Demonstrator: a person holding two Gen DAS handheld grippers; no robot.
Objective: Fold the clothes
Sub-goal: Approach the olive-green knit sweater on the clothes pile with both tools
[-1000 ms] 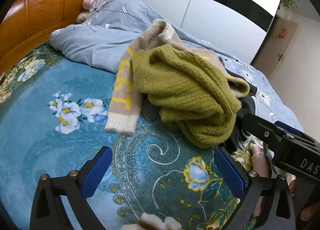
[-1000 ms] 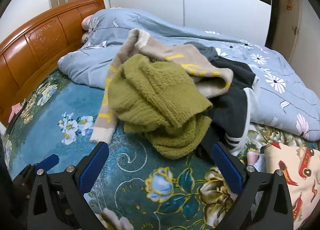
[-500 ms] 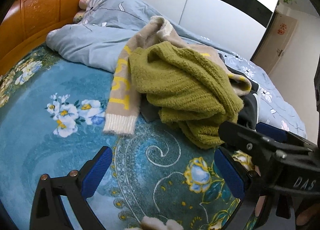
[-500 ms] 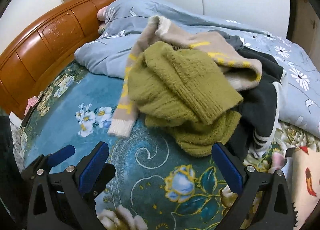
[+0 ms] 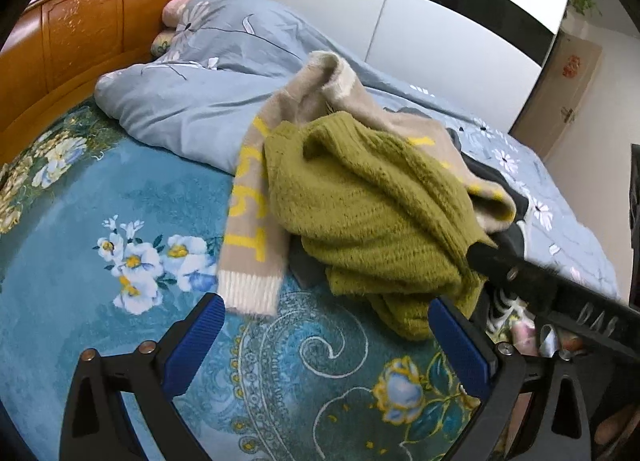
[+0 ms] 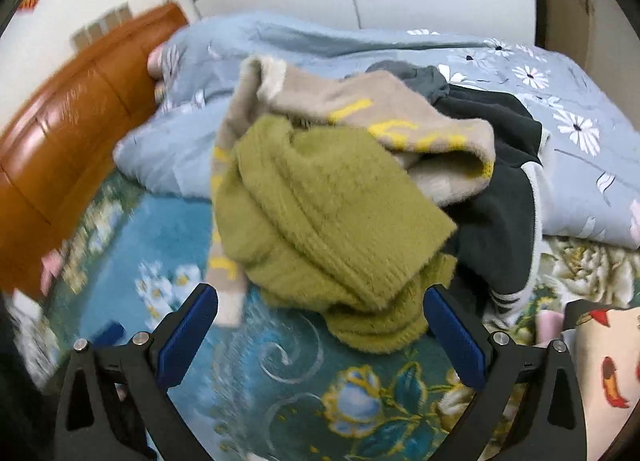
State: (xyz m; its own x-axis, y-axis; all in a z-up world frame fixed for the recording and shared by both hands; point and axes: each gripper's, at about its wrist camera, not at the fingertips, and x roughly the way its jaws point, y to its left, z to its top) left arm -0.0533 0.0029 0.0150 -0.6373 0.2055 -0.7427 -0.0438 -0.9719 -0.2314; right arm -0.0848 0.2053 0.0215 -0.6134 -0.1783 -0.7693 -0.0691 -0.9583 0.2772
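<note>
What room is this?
Most likely a bedroom: a bed with a wooden headboard, a grey-blue flowered duvet, and a tall wardrobe behind it.

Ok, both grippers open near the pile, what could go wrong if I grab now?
The green sweater lies on the beige sweater and against the dark garment; a deep pinch may lift several at once. The right gripper and left gripper sit close together, so they could collide.
</note>
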